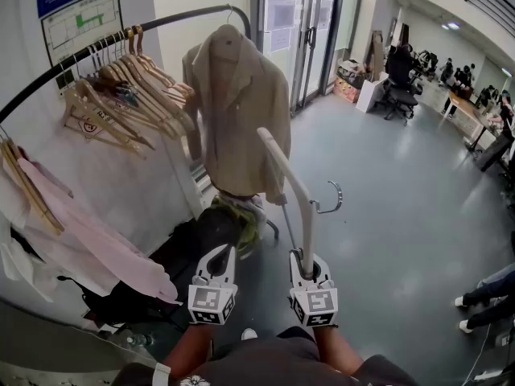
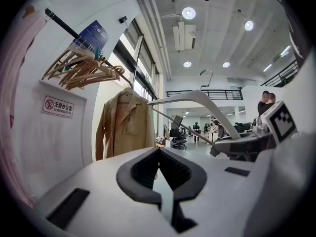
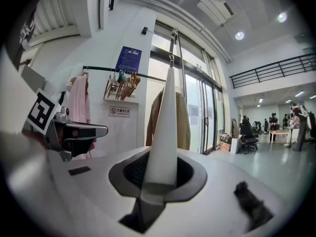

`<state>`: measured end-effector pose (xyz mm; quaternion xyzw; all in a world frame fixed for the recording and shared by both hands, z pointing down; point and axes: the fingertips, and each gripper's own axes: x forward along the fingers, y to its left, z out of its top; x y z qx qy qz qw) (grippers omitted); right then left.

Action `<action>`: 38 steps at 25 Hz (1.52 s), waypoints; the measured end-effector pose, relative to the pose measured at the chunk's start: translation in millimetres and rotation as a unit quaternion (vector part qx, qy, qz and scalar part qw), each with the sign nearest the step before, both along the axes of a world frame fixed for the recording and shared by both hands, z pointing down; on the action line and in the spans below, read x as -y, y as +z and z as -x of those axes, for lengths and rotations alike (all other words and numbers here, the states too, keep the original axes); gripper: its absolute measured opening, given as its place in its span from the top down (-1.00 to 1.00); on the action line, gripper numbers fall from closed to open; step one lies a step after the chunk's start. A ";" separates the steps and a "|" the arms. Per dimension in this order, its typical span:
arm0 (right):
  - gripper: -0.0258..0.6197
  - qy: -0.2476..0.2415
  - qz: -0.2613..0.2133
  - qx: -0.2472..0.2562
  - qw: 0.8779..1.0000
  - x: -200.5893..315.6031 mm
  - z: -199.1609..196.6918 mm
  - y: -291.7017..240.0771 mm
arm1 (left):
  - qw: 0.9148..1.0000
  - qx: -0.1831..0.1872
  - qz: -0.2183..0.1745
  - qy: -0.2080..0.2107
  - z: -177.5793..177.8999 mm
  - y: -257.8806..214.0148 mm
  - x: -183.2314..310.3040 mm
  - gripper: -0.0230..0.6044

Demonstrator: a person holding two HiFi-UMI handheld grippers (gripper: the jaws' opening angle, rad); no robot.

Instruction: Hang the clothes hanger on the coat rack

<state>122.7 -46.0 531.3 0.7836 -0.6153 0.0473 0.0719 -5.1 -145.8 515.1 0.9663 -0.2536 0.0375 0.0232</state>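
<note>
I see the rack (image 1: 72,59), a dark curved rail along the wall, carrying a pink shirt (image 1: 96,240), a bunch of wooden hangers (image 1: 133,87) and a beige jacket (image 1: 237,111). My white hanger (image 1: 291,179) is off the rail, standing up in front of the jacket, its metal hook (image 1: 330,198) free in the air. The right gripper (image 1: 304,257) has its fingers clamped on the hanger's lower end. Beside it, the left gripper (image 1: 219,257) has its fingers closed on nothing.

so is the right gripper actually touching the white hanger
Touching. In the right gripper view the right gripper has its jaws shut on the end of the white hanger.
</note>
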 end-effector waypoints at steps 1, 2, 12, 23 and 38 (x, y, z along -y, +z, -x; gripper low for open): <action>0.72 -0.006 0.000 -0.002 1.000 8.5 -1.4 -1.9 | 1.000 -0.001 -0.001 -0.005 0.2 -0.3 5.6 0.90; 0.72 -0.012 0.000 -0.003 1.000 16.6 -2.9 -3.5 | 1.000 -0.001 -0.001 -0.009 0.4 -0.1 10.9 0.90; 0.72 -0.106 0.030 0.006 0.994 124.9 -30.5 -9.5 | 0.993 0.012 -0.004 -0.118 18.4 5.6 75.9 0.90; 0.72 -0.209 0.050 -0.002 0.977 234.6 -50.0 -35.7 | 0.971 0.007 -0.011 -0.241 25.3 -4.3 109.6 0.90; 0.72 -0.294 0.081 -0.003 0.952 327.0 -45.2 -88.0 | 0.947 0.000 0.037 -0.319 53.4 4.8 107.6 0.90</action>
